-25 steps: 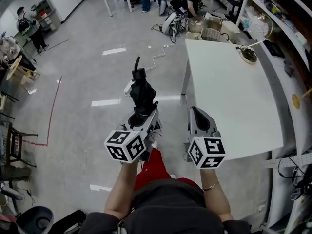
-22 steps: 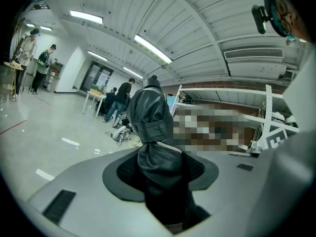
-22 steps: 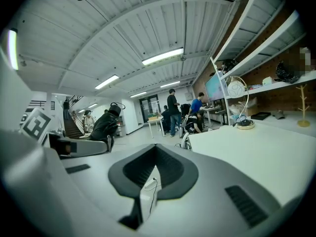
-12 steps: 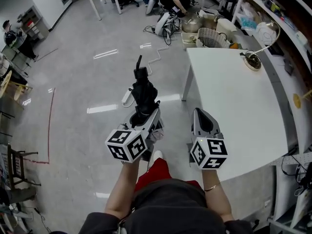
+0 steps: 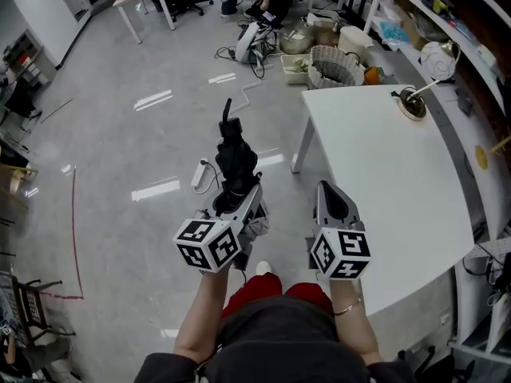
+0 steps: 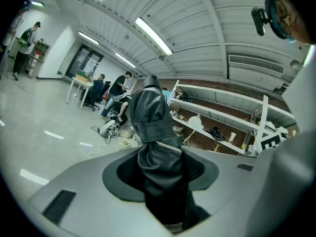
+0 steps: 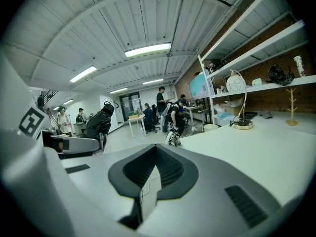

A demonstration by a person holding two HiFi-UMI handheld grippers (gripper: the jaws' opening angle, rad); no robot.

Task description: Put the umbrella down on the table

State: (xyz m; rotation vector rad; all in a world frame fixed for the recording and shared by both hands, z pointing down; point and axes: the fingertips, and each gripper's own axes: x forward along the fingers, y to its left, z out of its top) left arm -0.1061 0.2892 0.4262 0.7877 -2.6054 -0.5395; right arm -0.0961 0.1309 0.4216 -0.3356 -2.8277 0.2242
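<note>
A folded black umbrella (image 5: 234, 159) sticks out forward and slightly upward from my left gripper (image 5: 237, 195), which is shut on its lower part. In the left gripper view the umbrella (image 6: 153, 132) fills the gap between the two dark pads. My right gripper (image 5: 330, 191) is held beside it, jaws together and nothing between them; its tips (image 7: 156, 147) meet over the near corner of the white table (image 5: 383, 174). The umbrella (image 7: 98, 123) hangs above the floor, left of the table's edge.
A desk lamp base (image 5: 412, 104) sits at the table's far right corner. A wicker basket (image 5: 334, 66) and boxes stand on the floor beyond the table. A white power strip (image 5: 199, 174) and cable lie on the floor. Shelves (image 5: 471, 46) line the right wall. People work at the back.
Both grippers have travelled forward together with the person; the table and floor have slid closer and lower in view. The umbrella stays in the left gripper's hold.
</note>
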